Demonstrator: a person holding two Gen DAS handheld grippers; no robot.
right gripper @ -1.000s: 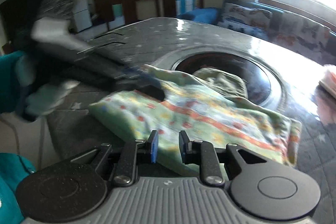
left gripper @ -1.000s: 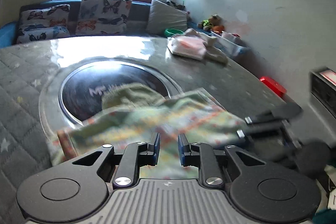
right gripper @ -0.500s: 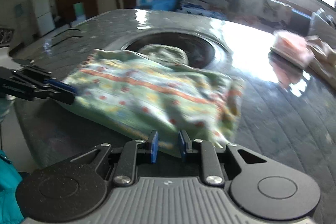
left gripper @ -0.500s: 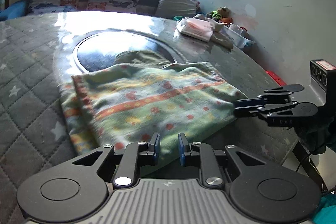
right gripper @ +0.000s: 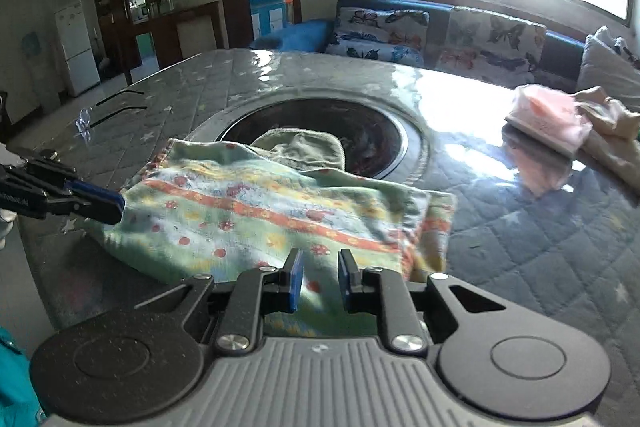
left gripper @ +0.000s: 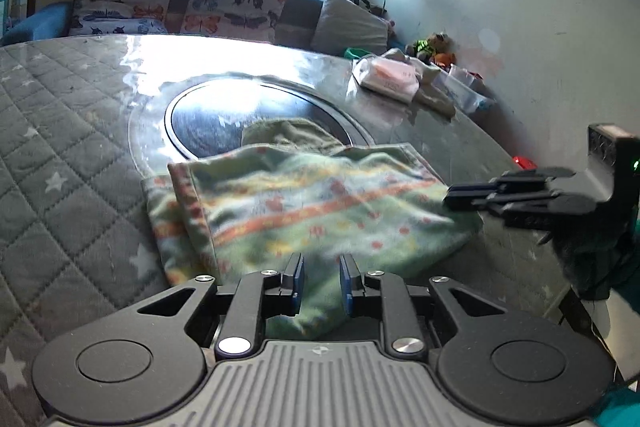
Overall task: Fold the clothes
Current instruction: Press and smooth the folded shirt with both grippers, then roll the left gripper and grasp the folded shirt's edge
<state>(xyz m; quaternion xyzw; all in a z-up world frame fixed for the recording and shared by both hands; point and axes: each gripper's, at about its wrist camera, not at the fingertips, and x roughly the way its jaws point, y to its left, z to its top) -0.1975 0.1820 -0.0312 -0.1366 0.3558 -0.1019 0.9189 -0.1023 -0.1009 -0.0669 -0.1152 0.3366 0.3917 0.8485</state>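
A green garment with orange stripes and red dots (left gripper: 304, 211) lies folded on the quilted table, partly over the dark round inset; it also shows in the right wrist view (right gripper: 272, 215). My left gripper (left gripper: 322, 285) is open and empty, just above the garment's near edge. My right gripper (right gripper: 319, 283) is open and empty above its near right part. In the left wrist view the right gripper (left gripper: 472, 195) hovers by the garment's right corner. In the right wrist view the left gripper (right gripper: 100, 205) is at its left edge.
The quilted grey table (left gripper: 60, 163) has a dark round glass inset (left gripper: 224, 119). A folded pink and beige pile (right gripper: 560, 123) lies at the table's far side. A sofa with butterfly cushions (left gripper: 224, 7) stands behind. The wall is at the right.
Both grippers have drawn back a little from the garment and shifted viewpoint. The garment lies still in its folded shape. Both stay open and empty.
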